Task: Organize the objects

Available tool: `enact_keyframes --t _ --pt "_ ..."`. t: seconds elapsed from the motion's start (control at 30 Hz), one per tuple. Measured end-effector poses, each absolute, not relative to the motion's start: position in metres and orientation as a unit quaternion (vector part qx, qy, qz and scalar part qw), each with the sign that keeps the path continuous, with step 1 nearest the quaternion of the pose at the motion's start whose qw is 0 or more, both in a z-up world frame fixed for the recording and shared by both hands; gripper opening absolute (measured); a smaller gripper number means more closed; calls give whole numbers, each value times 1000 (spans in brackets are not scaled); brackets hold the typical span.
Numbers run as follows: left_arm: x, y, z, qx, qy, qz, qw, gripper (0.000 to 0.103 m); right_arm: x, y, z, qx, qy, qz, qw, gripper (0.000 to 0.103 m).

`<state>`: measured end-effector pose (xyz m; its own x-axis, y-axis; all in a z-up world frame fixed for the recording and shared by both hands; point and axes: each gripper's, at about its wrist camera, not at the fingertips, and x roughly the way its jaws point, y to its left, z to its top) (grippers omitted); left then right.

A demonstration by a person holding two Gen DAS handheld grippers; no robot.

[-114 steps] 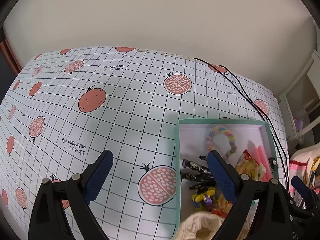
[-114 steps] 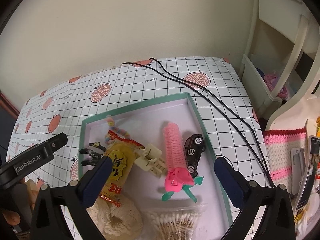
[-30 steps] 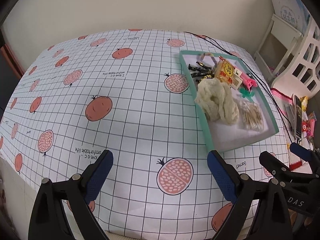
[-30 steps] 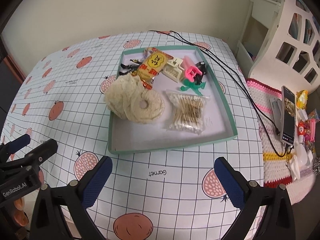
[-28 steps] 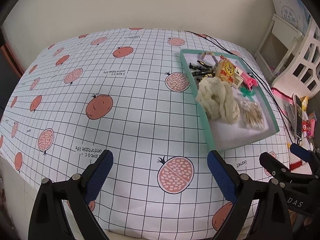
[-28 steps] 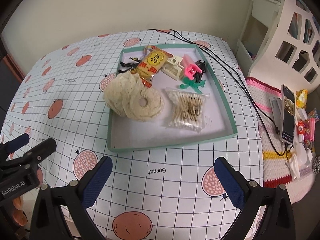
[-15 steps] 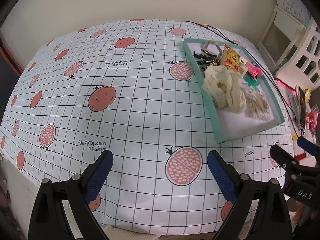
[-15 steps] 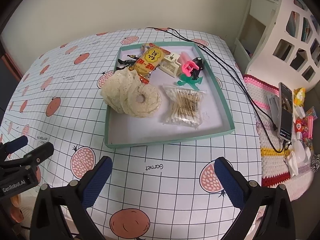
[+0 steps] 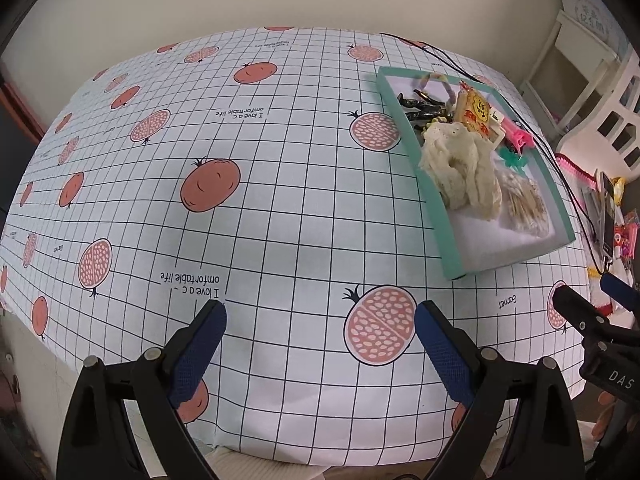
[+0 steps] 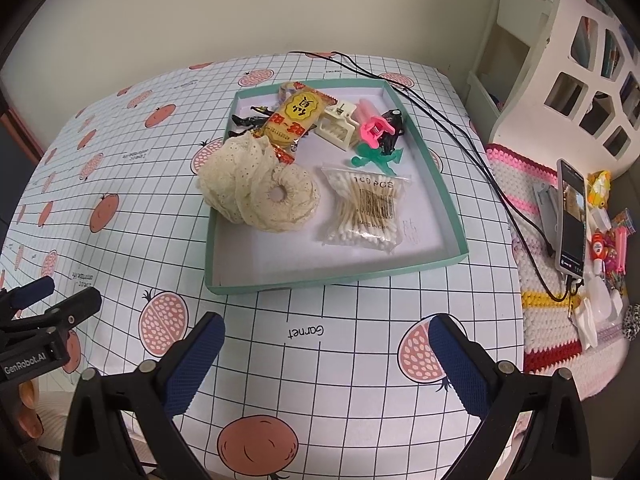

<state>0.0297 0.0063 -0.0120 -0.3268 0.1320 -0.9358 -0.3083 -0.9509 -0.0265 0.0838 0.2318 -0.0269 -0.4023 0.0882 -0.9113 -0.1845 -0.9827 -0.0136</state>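
Observation:
A shallow teal box (image 10: 332, 278) (image 9: 432, 204) lies on the pomegranate-print tablecloth. Inside it sit a cream lace roll (image 10: 260, 192) (image 9: 460, 168), a bag of cotton swabs (image 10: 362, 210) (image 9: 522, 200), a yellow snack packet (image 10: 296, 120) (image 9: 474, 110), a cream clip (image 10: 338, 126), a pink roller (image 10: 374, 128), a black toy car (image 10: 392, 120) and black hair clips (image 9: 422, 106). My left gripper (image 9: 320, 320) hangs open over the cloth's near edge, well left of the box. Nothing sits between the fingers of my open right gripper (image 10: 326, 332), which is just in front of the box.
Black cables (image 10: 460, 136) run along the box's right side to a phone (image 10: 572, 220) on a crocheted mat (image 10: 536, 272) with small toys. A white shelf unit (image 10: 568, 60) stands at the right. Open tablecloth (image 9: 240, 208) stretches left of the box.
Both grippers have drawn back and up from inside the box to the table's near edge. The whole box and table now show. Nothing was picked up.

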Motion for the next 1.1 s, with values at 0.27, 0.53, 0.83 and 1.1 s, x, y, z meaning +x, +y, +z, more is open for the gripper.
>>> enact_keyframes --t 0.27,0.53,0.83,1.1 --pt "29 4 -12 -565 72 811 134 95 84 232 -27 -541 44 836 82 103" --pt "26 0 -12 -566 65 811 132 95 84 232 -28 -542 46 835 83 103" --pt "25 -4 -12 -566 64 812 126 95 84 233 -29 -543 44 834 84 103" --pt "24 -6 -11 -565 57 813 127 95 84 234 -30 -544 45 834 85 103"
